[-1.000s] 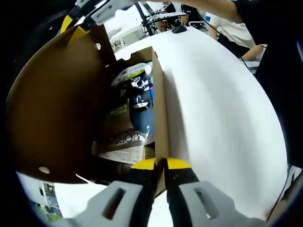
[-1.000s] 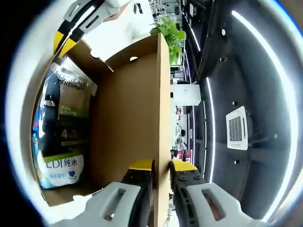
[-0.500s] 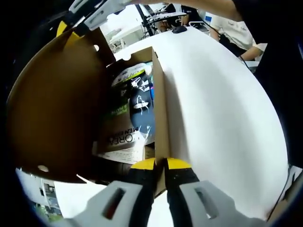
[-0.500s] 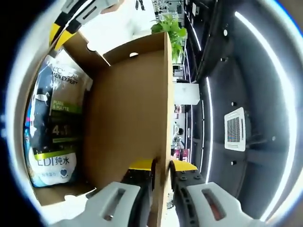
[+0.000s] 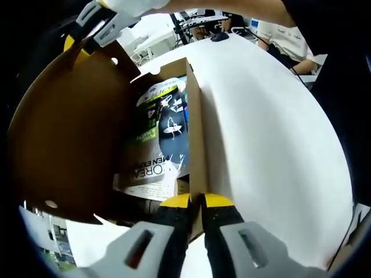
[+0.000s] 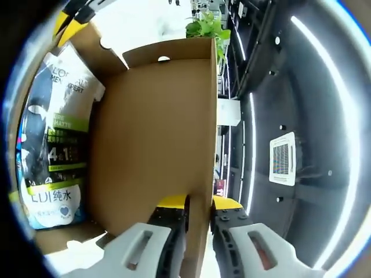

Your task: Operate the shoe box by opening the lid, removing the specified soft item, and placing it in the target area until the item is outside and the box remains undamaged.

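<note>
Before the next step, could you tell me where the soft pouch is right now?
The soft pouch lies inside the open shoe box, left of the wall pinched by the left gripper in the left gripper view. In the right gripper view it sits at left, beside the raised lid.

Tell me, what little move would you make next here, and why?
Probably keep swinging the lid back with the right gripper, which is shut on its edge. The left gripper pins the box wall, and the soft pack inside is exposed but partly under the lid.
</note>
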Action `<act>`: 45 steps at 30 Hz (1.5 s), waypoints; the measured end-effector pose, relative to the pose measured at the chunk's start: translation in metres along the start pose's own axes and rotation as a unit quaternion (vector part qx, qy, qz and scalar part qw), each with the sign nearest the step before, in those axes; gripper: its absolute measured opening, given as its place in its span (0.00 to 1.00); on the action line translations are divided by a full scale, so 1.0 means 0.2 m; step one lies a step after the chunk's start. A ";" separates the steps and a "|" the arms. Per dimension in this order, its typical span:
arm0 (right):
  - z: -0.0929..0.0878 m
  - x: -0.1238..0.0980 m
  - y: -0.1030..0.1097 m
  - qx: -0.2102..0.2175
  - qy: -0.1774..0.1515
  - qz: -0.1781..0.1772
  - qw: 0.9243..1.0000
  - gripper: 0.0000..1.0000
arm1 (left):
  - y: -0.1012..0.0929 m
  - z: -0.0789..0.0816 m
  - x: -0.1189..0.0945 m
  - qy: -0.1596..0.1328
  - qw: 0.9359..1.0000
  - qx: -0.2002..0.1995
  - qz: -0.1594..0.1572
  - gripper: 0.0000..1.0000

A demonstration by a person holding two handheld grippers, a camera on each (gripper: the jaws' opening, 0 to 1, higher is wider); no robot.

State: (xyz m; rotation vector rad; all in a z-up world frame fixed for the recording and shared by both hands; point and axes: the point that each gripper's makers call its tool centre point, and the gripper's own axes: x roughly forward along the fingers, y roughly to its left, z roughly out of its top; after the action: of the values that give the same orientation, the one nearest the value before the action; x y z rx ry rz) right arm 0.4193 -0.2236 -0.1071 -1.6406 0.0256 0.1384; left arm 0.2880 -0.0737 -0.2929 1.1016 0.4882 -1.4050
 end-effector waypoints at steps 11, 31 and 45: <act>0.00 0.01 -0.02 -0.011 -0.008 0.061 0.998 0.05 | -0.01 0.00 0.00 0.001 1.000 0.004 0.000 0.06; -0.03 0.15 -0.02 -0.014 0.004 0.126 0.992 0.05 | -0.01 -0.01 0.01 -0.005 1.000 0.005 -0.004 0.06; -0.04 0.19 0.00 -0.012 0.002 0.166 0.986 0.05 | -0.01 -0.02 0.04 0.003 1.000 0.004 -0.008 0.07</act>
State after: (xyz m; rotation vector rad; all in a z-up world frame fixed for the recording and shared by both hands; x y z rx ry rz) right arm 0.4573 -0.2300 -0.1105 -1.6514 0.3013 0.3918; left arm 0.2877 -0.0749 -0.3020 1.1106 0.4962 -1.4198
